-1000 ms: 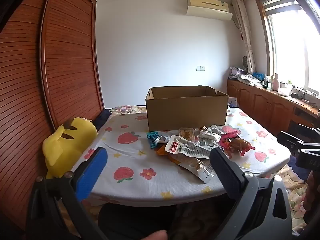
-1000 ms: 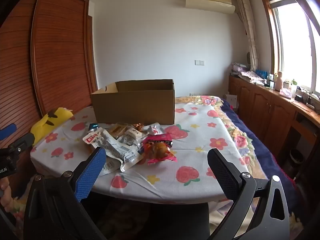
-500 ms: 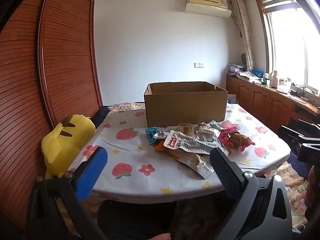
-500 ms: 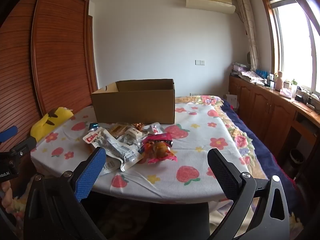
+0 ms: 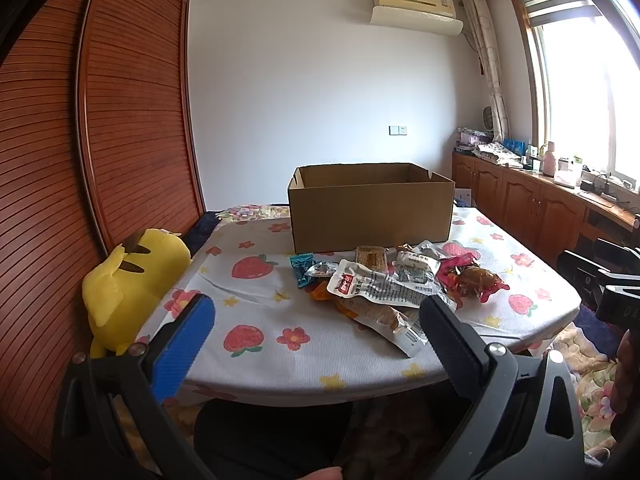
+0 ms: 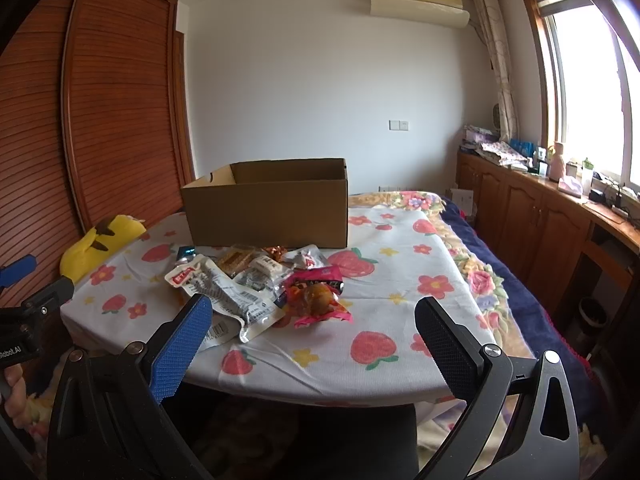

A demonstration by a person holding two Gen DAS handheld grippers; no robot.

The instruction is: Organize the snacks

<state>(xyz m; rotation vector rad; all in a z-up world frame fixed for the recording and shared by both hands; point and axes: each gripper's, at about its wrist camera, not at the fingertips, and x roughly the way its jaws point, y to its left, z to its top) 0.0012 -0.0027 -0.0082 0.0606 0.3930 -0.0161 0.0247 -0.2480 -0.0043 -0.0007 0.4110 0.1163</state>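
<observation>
snacks (image 5: pixel 384 284) lie heaped, longest packet (image 6: pixel 224 292) slanting toward near edge; both hand-held grippers (image 5: pixel 316 344) (image 6: pixel 314 340) wide open, empty.

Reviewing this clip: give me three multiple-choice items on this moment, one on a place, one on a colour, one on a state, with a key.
1. Where does the snack pile lie relative to the box?
A. inside it
B. on the table in front of it
C. on the floor

2. What colour is the plush toy at the table's edge?
A. yellow
B. green
C. white

3. How do the left gripper and right gripper stand?
A. both shut on snacks
B. one open, one shut
C. both open and holding nothing

Key: B, the packets lie on the cloth before the box's near wall; A, its body is yellow; C, each pair of fingers is spread wide with nothing between.
</observation>
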